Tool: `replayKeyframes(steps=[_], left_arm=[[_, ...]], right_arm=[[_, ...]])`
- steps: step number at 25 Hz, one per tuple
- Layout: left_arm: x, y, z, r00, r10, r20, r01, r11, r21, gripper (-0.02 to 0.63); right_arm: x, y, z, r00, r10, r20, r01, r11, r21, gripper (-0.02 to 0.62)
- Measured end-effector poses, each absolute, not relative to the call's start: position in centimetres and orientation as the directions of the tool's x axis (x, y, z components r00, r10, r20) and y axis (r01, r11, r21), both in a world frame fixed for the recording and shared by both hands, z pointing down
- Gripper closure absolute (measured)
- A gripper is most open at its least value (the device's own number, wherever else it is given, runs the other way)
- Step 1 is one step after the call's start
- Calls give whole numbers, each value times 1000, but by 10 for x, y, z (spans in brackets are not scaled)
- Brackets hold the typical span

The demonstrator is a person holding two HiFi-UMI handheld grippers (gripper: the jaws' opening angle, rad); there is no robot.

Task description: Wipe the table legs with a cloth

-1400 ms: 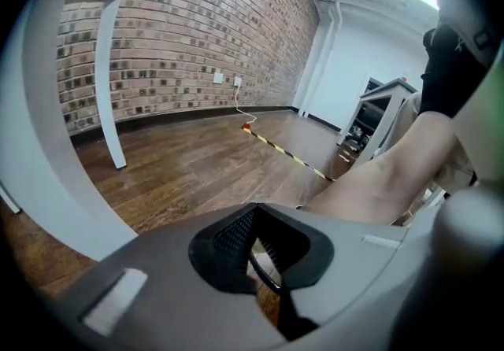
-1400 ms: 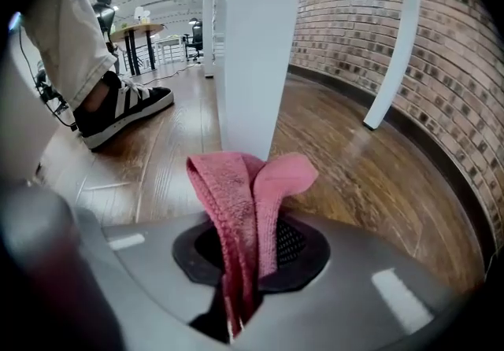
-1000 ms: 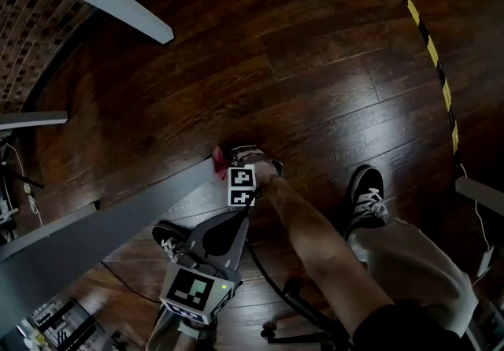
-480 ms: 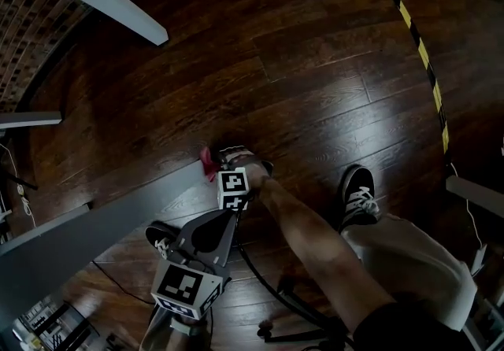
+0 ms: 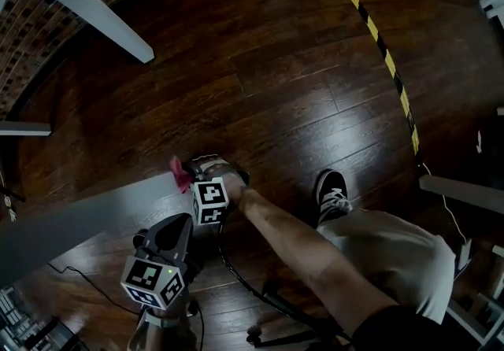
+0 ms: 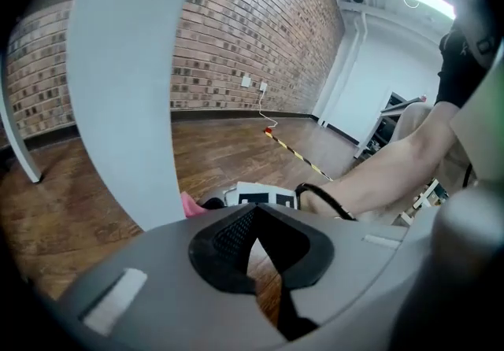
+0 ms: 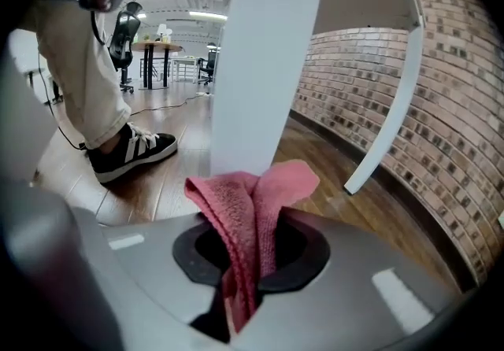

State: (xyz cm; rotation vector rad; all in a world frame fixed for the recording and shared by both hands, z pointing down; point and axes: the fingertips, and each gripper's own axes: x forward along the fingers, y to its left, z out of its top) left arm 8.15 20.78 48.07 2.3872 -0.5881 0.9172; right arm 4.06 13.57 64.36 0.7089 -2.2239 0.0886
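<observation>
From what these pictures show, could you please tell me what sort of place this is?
Probably an open-plan office or studio, indoors. A brick wall runs along a dark wooden floor. Desks and an office chair stand in the lit background, and yellow-and-black tape lies across the floor.

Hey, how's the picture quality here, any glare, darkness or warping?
Head view: dim, with glare on the wooden floor. Left gripper view: fisheye curves the table leg. Right gripper view: brighter, the cloth sharp, corners black.
</observation>
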Motion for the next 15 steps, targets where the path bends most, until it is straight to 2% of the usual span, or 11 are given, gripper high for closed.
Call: replayKeyframes(steps=[5,15], left_arm=[[70,201,474,677,-240,696,-579,-757,302,606],[46,177,436,691,-343,637,-600,-763,239,606]], right_arm=[[39,134,612,-536,-519,666,-514,826,231,548],[39,131,521,-570,-546,613,-541,812,220,548]])
